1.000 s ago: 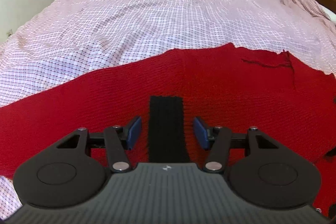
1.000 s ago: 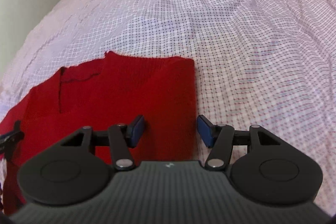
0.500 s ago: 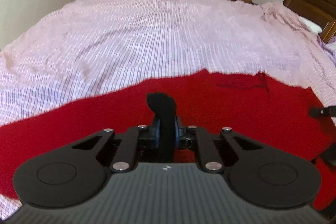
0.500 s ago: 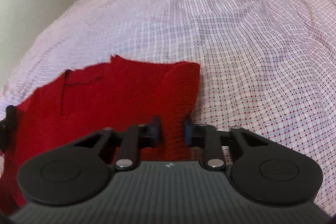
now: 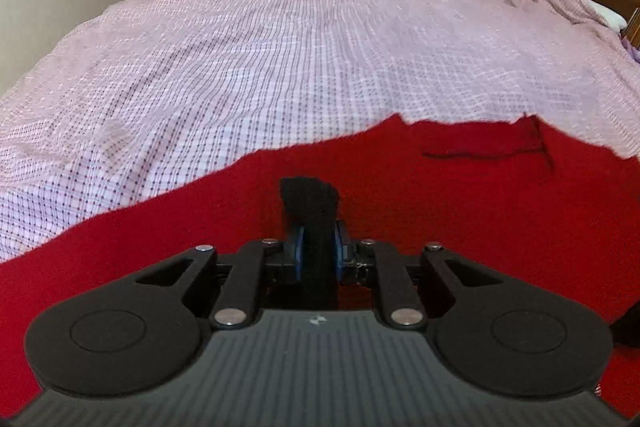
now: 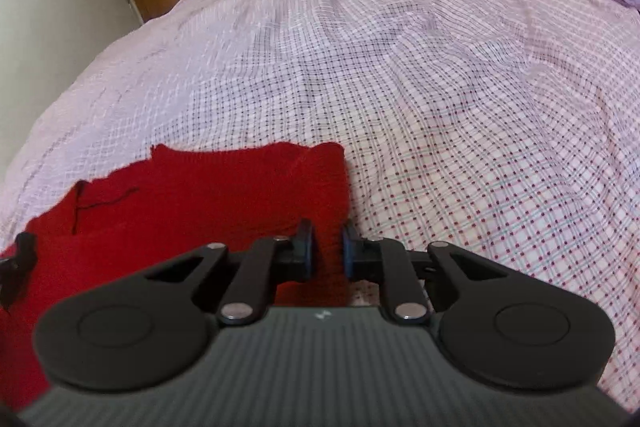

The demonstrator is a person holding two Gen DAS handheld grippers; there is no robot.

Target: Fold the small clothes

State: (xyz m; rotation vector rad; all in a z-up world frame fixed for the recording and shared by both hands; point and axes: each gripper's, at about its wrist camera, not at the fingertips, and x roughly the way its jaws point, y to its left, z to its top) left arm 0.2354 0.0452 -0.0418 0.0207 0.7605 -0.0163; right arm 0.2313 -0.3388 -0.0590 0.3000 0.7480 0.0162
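left tongs [image 5: 318, 251] pinch black band [image 5: 310, 199]; right tongs [image 6: 326, 247] pinch red sweater [image 6: 200, 199].

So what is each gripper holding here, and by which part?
Left gripper: the black band on the red sweater. Right gripper: the sweater's right edge.

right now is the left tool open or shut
Shut: the left tool has its blue pads pinched on the black band of the red sweater.

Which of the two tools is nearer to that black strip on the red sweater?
The left tool: it is clamped on the black strip. The right tool grips the red sweater at its side edge.
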